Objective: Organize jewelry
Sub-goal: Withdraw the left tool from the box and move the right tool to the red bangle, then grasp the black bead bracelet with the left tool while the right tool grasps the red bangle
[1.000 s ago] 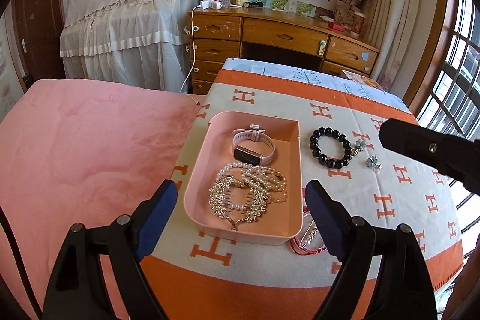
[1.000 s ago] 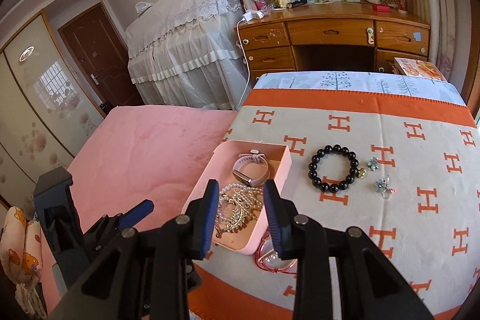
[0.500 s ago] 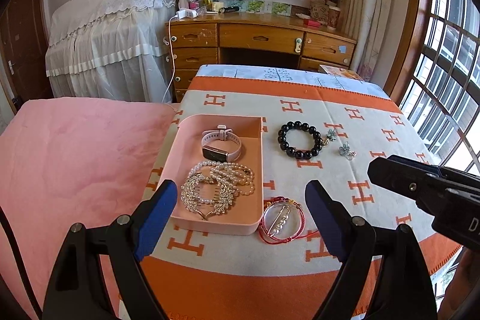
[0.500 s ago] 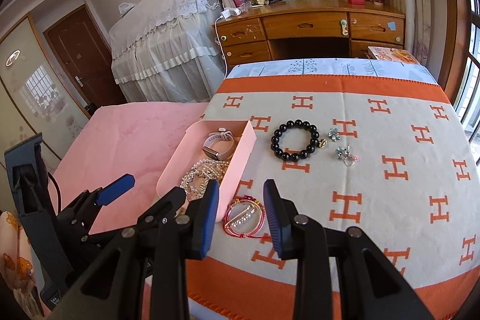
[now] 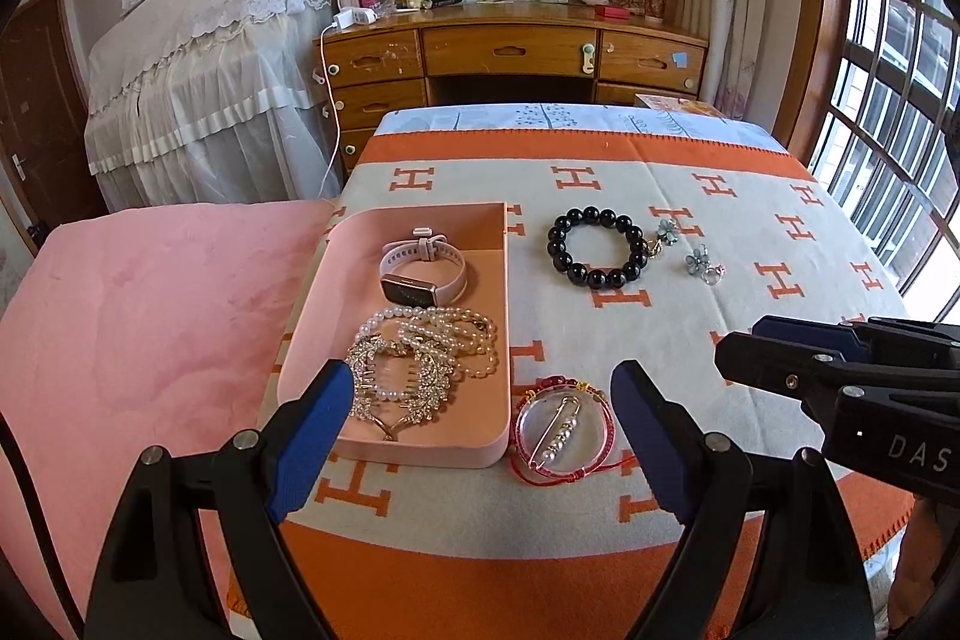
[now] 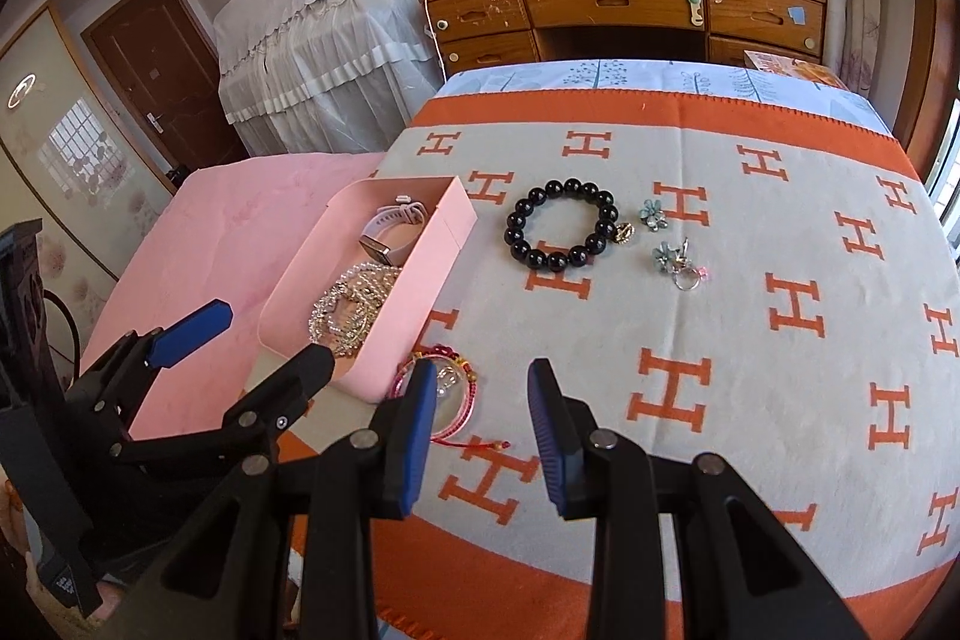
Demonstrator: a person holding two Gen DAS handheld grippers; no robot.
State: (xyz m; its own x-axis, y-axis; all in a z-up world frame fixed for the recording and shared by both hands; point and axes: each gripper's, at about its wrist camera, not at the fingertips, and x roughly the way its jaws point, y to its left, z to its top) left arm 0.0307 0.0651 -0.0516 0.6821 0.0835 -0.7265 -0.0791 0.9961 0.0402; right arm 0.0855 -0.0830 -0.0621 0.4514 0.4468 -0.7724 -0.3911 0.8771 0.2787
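Pink tray: the pink tray sits on the orange-and-cream H-pattern blanket covering the surface, and it holds a pink smartwatch, a pearl strand and a gold rhinestone comb.

Still loose: the red cord bracelet lies touching the tray's near right corner, with a clear disc and a pearl pin inside its ring; farther back you have the black bead bracelet and two small flower pieces.

Left jaws: your left gripper is spread wide and empty, straddling the tray's near edge and the red cord bracelet.

Right jaws: your right gripper is parted too, moderately, holding nothing.

Key relation: in the right wrist view the red cord bracelet lies just ahead and slightly left of your right jaws, partly hidden behind the left finger. It is a flat ring with no real long axis; its loose cord tail trails toward you.

Nearer hand: both are close; I judge the left better centred over it, while the right would need to shift left.

Next move, my read: pinch the cord rim, not the disc, and lift it left over the tray wall.

Writing: "DAS" shows on the right gripper's body in the left wrist view; the blanket repeats the letter H.
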